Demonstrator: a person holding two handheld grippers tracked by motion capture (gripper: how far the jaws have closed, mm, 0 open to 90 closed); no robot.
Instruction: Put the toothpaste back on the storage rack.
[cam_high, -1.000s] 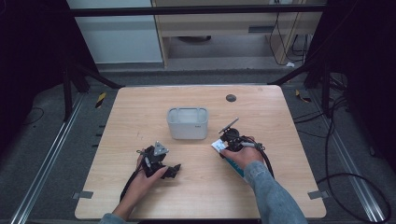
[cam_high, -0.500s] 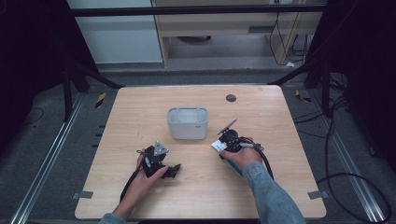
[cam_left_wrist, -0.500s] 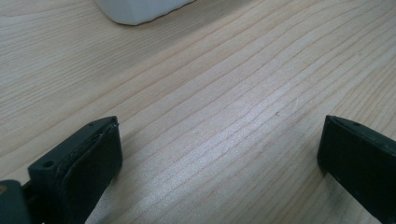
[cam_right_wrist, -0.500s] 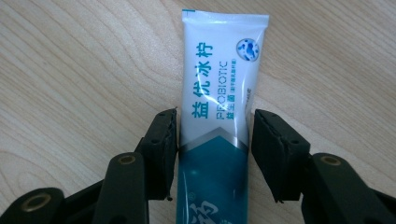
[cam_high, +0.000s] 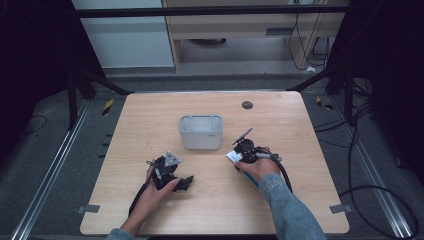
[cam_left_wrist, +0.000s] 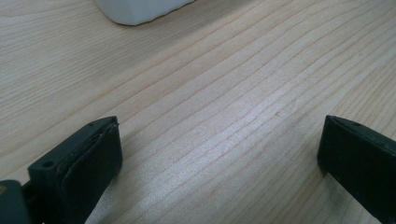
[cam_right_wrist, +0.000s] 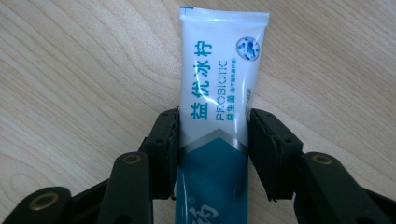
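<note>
A bin (cam_high: 200, 132) stands on the surface (cam_high: 150, 115), near its middle and a little toward the far edge. Behind it to the right, near the far edge, lies a small disc (cam_high: 247, 105). The left gripper (cam_high: 172, 175) rests on the surface in front of the bin and to its left, near the front edge. The right gripper (cam_high: 239, 155) sits just right of the bin's front corner, a tube (cam_right_wrist: 217, 107) between its jaws, the tube's end pointing toward the bin. The two grippers lie well apart.

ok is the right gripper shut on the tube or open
Shut on it: both pads of the right gripper press the tube's sides.
</note>
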